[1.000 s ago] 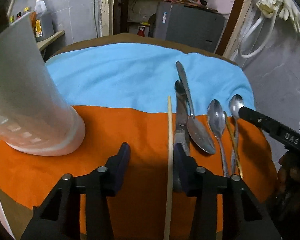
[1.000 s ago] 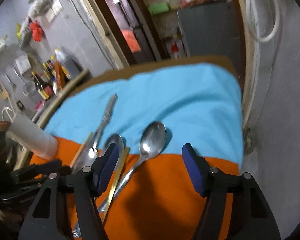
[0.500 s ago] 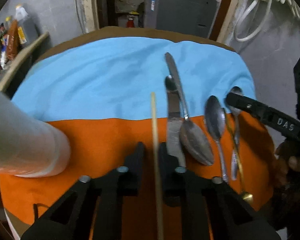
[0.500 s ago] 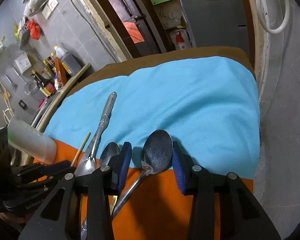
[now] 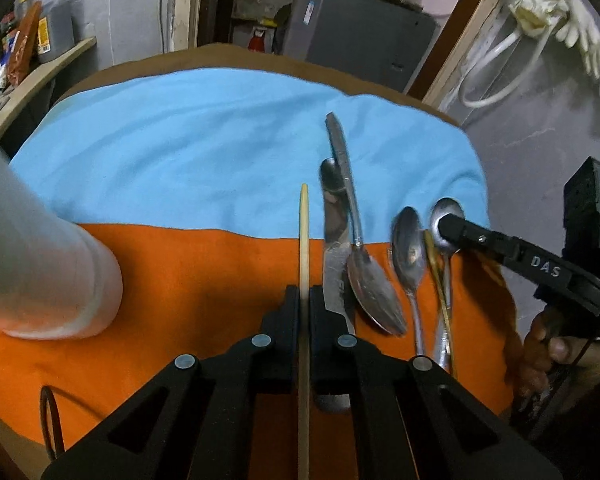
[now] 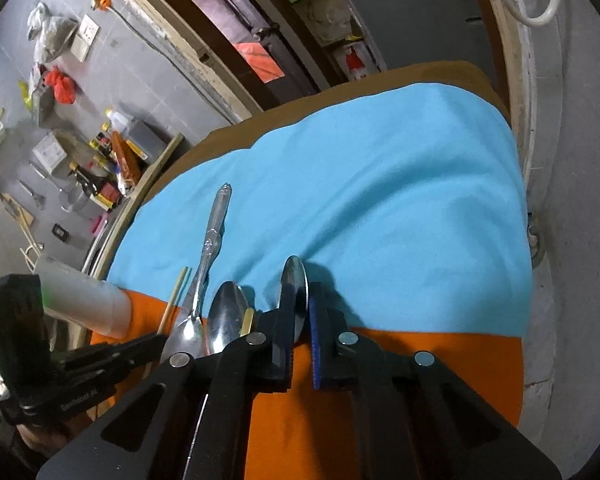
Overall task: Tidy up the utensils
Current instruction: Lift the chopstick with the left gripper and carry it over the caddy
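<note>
Sorting is just beginning: left gripper is pinching a chopstick, right gripper is clamping a spoon, other utensils are lying beside the cup.

Spoons and knife: shiny polished metal. Chopstick: pale matt wood. Blue cloth and orange cloth: soft, matt, fleecy. Cup: frosted translucent plastic. Gripper fingers: matt black plastic.

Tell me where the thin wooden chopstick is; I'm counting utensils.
In the left wrist view, the thin wooden chopstick is clamped between the left tongs, over the orange cloth, just left of the steel table knife.
</note>
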Action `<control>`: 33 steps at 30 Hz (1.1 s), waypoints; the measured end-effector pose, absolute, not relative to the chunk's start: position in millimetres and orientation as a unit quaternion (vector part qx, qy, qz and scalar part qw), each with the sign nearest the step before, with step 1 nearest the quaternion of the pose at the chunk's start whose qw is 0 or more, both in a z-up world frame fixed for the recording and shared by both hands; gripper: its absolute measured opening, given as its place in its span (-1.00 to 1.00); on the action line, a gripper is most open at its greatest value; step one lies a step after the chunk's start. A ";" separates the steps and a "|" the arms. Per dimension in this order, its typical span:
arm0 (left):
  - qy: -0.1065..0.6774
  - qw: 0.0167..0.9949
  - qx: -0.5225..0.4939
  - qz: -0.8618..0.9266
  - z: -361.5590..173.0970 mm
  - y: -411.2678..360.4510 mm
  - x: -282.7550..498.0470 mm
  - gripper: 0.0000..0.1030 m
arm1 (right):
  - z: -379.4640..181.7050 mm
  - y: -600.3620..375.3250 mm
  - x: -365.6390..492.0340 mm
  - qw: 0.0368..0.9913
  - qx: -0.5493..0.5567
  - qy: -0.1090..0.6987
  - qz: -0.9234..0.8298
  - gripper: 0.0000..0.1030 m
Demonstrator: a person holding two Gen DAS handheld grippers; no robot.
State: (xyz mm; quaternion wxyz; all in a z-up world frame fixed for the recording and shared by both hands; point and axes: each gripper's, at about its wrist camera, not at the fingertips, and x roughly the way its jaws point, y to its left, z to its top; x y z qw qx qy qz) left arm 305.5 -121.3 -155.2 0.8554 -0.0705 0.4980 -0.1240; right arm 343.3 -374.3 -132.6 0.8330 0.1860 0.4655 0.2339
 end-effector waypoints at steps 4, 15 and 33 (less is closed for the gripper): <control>0.456 0.873 -0.088 -0.151 -139.0 -119.5 288.5 -0.97 | -120.1 -370.5 322.9 0.851 0.170 0.443 0.225 -0.96; 0.345 0.911 -0.086 -0.208 -94.3 -138.9 249.6 -0.97 | -58.6 -354.3 246.7 0.931 0.080 0.319 0.155 -0.98; 0.221 0.931 -0.115 -0.266 8.5 -100.1 196.9 -0.97 | 38.7 -315.0 192.3 0.980 0.070 0.153 0.108 -0.98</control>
